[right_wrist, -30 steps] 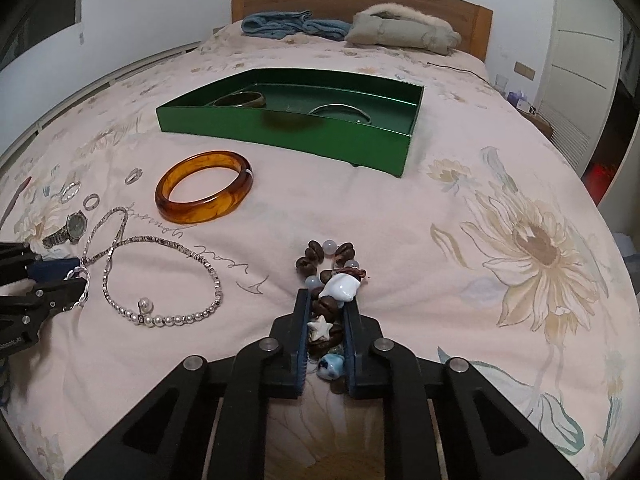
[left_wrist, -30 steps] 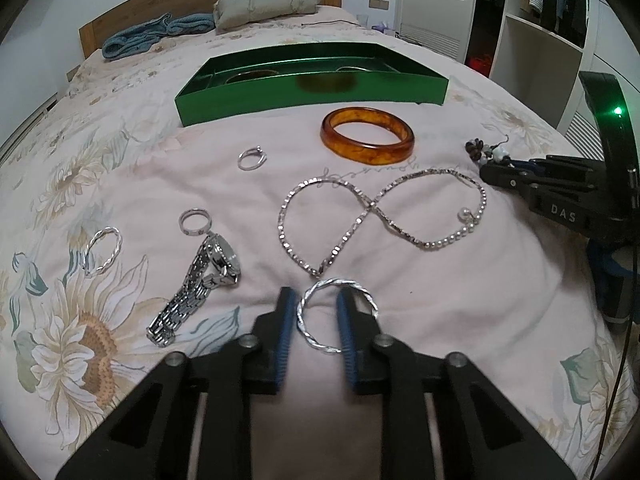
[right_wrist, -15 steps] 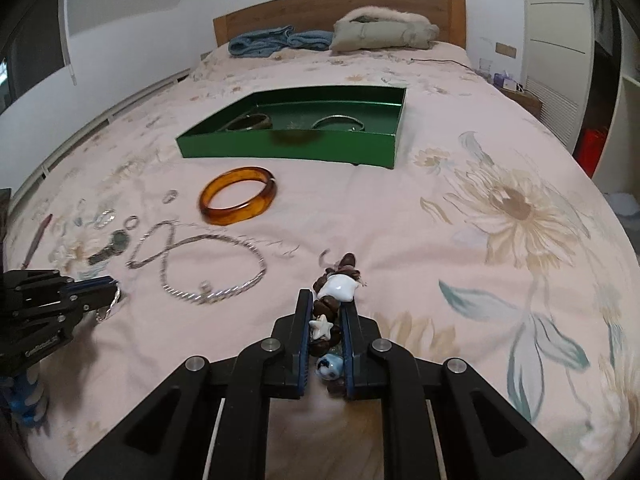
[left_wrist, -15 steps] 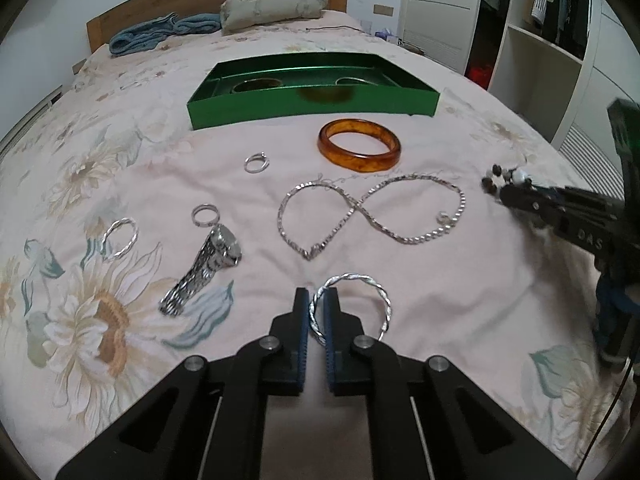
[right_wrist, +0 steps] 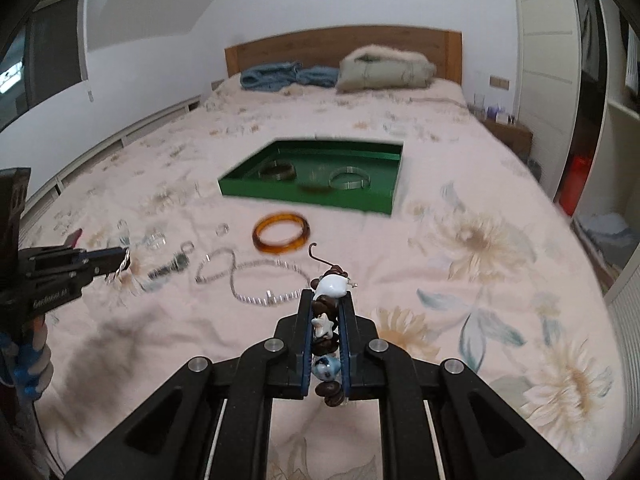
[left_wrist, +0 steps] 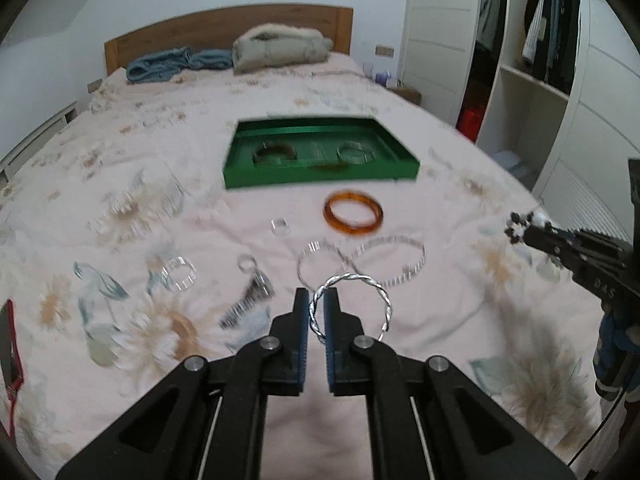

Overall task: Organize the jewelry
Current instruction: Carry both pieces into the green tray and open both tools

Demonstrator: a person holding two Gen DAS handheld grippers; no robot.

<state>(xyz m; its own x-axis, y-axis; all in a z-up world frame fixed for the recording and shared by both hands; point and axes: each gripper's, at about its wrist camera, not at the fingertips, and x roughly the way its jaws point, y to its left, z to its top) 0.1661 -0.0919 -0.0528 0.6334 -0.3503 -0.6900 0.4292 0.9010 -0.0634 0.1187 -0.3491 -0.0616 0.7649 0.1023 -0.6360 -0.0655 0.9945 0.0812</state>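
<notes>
My left gripper is shut on a twisted silver bangle and holds it above the floral bedspread. My right gripper is shut on a beaded bracelet of brown beads, a white shell and a star. A green jewelry tray lies further up the bed with two bangles inside. An amber bangle, a silver necklace, a watch and small rings lie on the bedspread below the grippers. Each gripper shows in the other's view: the right gripper, the left gripper.
Folded clothes and a blue towel lie by the wooden headboard. A wardrobe with open shelves stands to the right of the bed. A red-edged object lies at the left edge.
My left gripper closed on the silver bangle and lifted it off the bedspread. My right gripper rose with the beaded bracelet. Both views now look down from higher above the bed.
</notes>
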